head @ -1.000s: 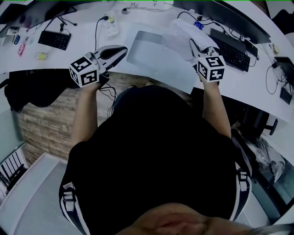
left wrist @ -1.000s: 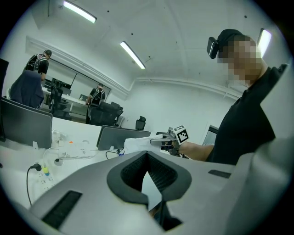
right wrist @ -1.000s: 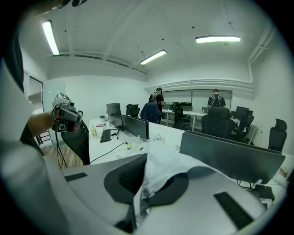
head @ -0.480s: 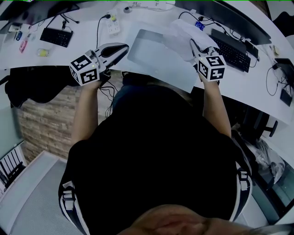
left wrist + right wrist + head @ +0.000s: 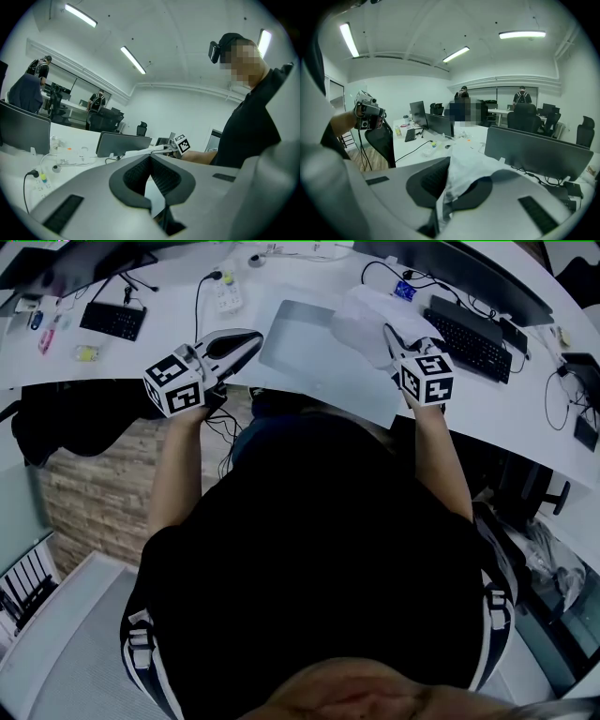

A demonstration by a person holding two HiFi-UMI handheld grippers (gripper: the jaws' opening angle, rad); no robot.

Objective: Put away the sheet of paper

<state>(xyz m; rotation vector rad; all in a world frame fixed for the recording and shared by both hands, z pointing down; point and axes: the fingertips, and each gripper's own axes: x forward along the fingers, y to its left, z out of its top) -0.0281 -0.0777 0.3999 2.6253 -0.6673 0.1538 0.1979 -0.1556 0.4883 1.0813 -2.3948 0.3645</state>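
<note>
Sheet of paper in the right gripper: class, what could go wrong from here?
1. The right gripper pinches the sheet of paper only by one crumpled edge, so it might slip out or tear when moved.
2. The loose part spreads close to the keyboard, so a swing might catch on it.

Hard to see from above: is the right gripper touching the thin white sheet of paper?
Touching. In the right gripper view, the right gripper is shut on the white paper sheet, pinching it.

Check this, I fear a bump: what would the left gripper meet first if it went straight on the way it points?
Most likely the grey laptop just ahead of the left gripper, though depth is unclear.
</note>
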